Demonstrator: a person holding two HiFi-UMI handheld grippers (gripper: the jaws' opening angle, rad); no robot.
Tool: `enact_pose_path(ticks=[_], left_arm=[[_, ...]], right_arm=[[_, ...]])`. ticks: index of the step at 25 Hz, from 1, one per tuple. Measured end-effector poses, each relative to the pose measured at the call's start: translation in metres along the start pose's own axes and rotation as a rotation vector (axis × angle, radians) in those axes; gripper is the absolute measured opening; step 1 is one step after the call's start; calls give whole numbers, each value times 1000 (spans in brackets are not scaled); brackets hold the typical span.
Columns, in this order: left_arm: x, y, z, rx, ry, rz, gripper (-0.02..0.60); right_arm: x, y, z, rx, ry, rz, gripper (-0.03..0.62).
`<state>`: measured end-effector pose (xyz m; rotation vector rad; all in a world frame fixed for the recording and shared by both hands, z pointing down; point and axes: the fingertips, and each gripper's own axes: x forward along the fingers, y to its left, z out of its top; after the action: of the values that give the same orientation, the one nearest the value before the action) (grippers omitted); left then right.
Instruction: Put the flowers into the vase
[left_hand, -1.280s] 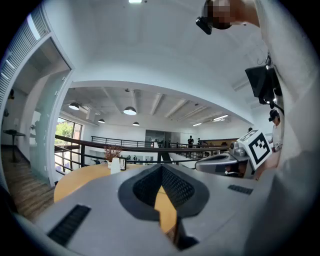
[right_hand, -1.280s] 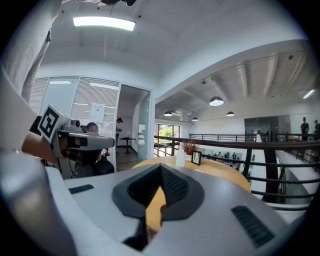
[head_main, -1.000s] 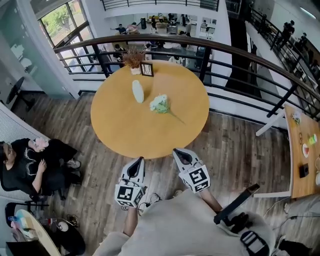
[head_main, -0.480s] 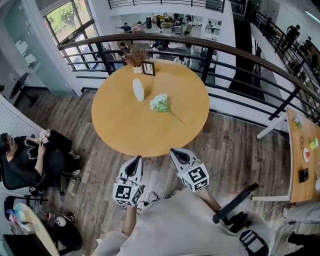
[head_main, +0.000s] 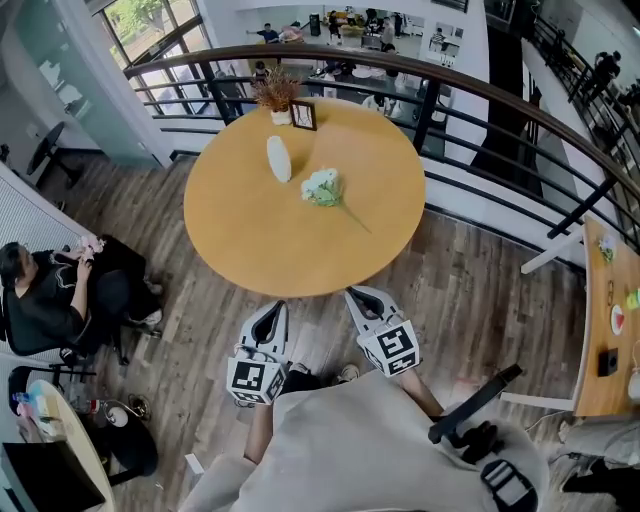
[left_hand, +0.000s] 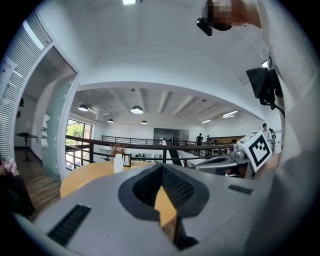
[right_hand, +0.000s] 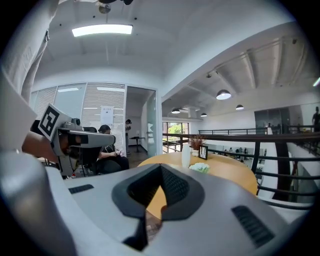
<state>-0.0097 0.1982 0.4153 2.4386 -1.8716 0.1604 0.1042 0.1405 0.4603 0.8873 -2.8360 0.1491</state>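
Hand-held gripper on the left (head_main: 271, 312) clenched with nothing between its jaws, hand-held gripper on the right (head_main: 366, 300) likewise clenched and empty, both hanging over the wooden floor (head_main: 470, 290) just short of the near edge of the round tabletop (head_main: 255, 245). Flowers (head_main: 322, 187) lying flat near the tabletop's middle, pale heads toward the vase (head_main: 278, 159), thin stem trailing toward the right rim. Vase upright just to their left, seemingly apart from the blooms. Probably very light, soft at the head, easily crushed or shed under a pinch there. Stem likely thin and a little springy, so best taken on the bare stem, partway down from the heads, with a gentle squeeze. Flat against the wood, so likely calling for jaws spread low, almost skimming the tabletop, to close round it. Vase looking narrow-necked, smooth and easy to tip; probably worth steadying with the left hand-held gripper during the threading of the stem by the right. Plenty of bare tabletop on the near and right sides of the flowers for an approach. Behind the vase, at the far rim, a small picture frame (head_main: 303, 115) and a pot of dried plant (head_main: 277, 95), hard by the railing (head_main: 470, 100): little slack there. Seated person (head_main: 50, 300) off to the left, well apart from the tabletop.
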Motion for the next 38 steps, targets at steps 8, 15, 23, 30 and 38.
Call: enact_pose_path(ticks=[8,15,23,30,38], left_arm=[[24,14,-4,-9,-10,-2,6],[79,31,-10,-23,-15,-90,6],[146,91,10,-17,-27,-191,6],[184,167,30,-8,-34,-237,6],[225,215,35,30,-6,-288,6]], right_arm=[[23,-5,4,-19,-11,30,8],[52,-36,3,1,-1,-27,8],[123,-55,30,-12,11,-78,8],[198,-57,57,-11,26,-116,8],[244,-85,77,-19,50,-179,8]])
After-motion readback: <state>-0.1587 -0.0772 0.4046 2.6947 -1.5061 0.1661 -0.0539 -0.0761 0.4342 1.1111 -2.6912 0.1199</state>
